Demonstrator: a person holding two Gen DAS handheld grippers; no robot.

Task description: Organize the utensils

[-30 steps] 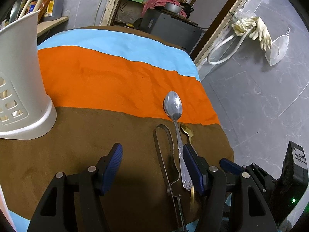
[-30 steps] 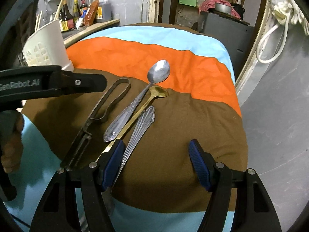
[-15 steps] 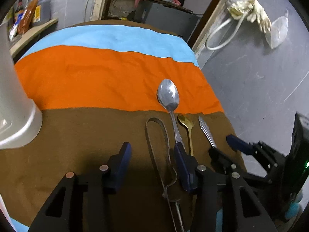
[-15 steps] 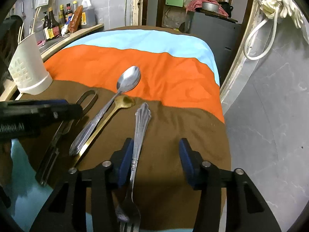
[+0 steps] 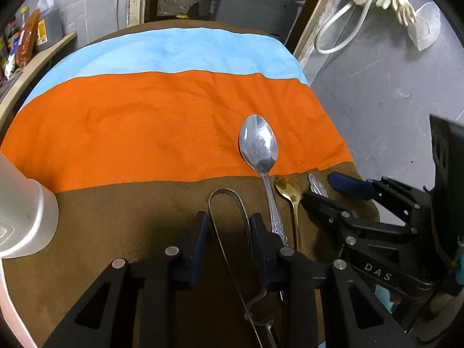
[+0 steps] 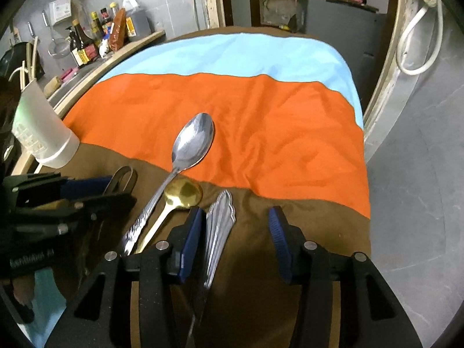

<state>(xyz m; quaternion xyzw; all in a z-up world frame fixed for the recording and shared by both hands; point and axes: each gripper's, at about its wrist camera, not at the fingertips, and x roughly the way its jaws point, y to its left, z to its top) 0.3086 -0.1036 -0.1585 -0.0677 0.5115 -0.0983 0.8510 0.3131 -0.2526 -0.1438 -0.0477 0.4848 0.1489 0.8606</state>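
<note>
The left claw (image 5: 227, 232) is low over the brown band of the cloth (image 5: 130, 217), its blue pads a moderate gap apart and straddling the looped metal peeler (image 5: 229, 203). The pads flank both sides of the loop; whether they press it cannot be told, and the peeler lies flat on the cloth. Just right of its right pad lies the handle of the large silver spoon (image 5: 259, 142), bowl resting on the orange band.

The right claw (image 6: 235, 232) is open wider, with nothing gripped. The ornate handle of the fork (image 6: 220, 220) lies between its fingers, close against the left pad, with bare cloth between it and the right pad. The fork's tines are hidden under the claw body.

Four utensils lie on the surface: one peeler, one silver spoon, one small gold spoon (image 6: 182, 194) and one fork. They sit nearly parallel and close together, the gold spoon between the silver spoon and the fork. One white slotted utensil holder (image 6: 40, 133) stands at the left edge of the surface, well apart from the utensils.

The two claws are near each other, side by side. The cloth's right edge drops off near the fork. The orange and blue bands beyond carry only the silver spoon's bowl.
</note>
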